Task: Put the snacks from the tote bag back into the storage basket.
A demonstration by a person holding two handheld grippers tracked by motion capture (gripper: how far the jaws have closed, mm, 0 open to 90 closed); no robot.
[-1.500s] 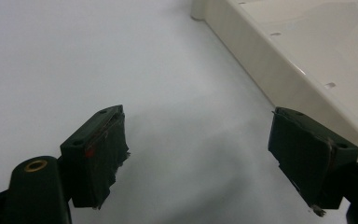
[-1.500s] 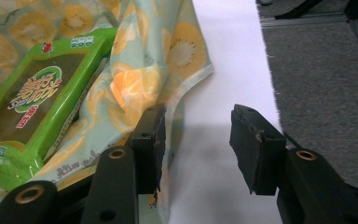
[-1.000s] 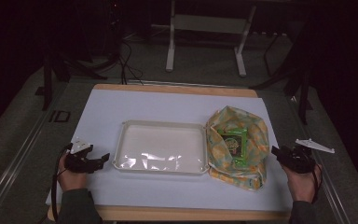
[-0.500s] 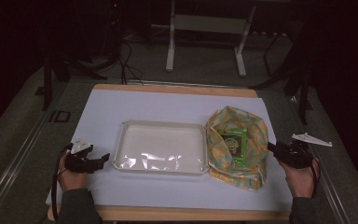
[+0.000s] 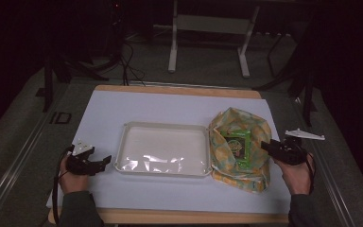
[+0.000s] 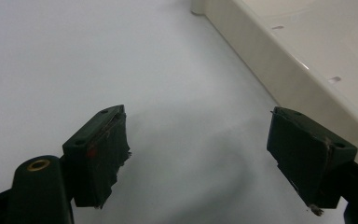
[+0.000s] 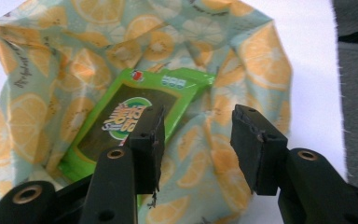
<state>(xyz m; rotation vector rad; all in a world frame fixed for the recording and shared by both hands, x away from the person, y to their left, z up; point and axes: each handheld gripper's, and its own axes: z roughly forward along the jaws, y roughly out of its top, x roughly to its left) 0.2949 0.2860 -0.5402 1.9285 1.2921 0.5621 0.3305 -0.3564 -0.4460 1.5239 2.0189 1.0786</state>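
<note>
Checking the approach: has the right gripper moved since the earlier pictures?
Yes. The right gripper has moved left, toward the orange-print bag; its open jaws have just been widening, nothing between them.

A wooden-edged table [image 5: 179,91] with a white cover [image 5: 160,109] fills the lower middle of the frame. A shallow cream tray [image 5: 163,126] lies at its centre. Just right of it, touching, lies an orange-patterned bag [image 5: 255,125].
</note>
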